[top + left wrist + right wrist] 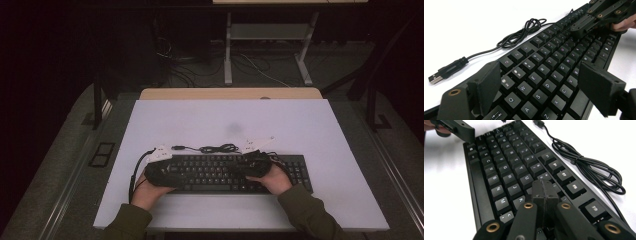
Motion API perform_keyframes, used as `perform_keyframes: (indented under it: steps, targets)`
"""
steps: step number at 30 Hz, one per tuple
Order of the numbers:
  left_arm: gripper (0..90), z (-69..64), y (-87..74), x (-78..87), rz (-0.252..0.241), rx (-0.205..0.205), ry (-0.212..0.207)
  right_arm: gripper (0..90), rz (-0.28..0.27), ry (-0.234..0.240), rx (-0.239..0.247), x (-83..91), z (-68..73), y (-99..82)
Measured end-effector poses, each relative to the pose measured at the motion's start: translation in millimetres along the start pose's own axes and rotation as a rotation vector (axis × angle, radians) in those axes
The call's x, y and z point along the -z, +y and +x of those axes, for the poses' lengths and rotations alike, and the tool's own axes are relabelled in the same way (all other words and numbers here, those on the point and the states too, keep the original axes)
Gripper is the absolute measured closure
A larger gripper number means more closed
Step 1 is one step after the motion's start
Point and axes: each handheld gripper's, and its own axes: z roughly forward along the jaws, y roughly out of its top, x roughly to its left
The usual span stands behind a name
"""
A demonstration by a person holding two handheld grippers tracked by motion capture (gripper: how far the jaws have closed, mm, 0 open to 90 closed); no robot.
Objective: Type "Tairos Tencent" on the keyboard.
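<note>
Black plastic keyboard lies crosswise under both tongs. Left gripper released over its left end; right gripper clenched empty, tip over the middle keys.

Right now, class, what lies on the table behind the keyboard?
Behind the keyboard, its own black cable lies in a loose coil on the white table, ending in an unplugged USB plug. Where the cable joins the keyboard is hidden behind the right gripper.
</note>
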Motion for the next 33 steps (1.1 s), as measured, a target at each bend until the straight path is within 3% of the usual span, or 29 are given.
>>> perform_keyframes:
  steps: [14,33]
  targets:
    - [18.1,0.3,0.1,0.2,0.000,-0.001,0.001,89.5,0.040,-0.017,0.001,-3.6,0.2,-1.3]
    - [18.2,0.4,1.3,3.2,-0.008,-0.003,0.005,89.4,0.006,-0.004,-0.009,2.8,-0.3,2.3]
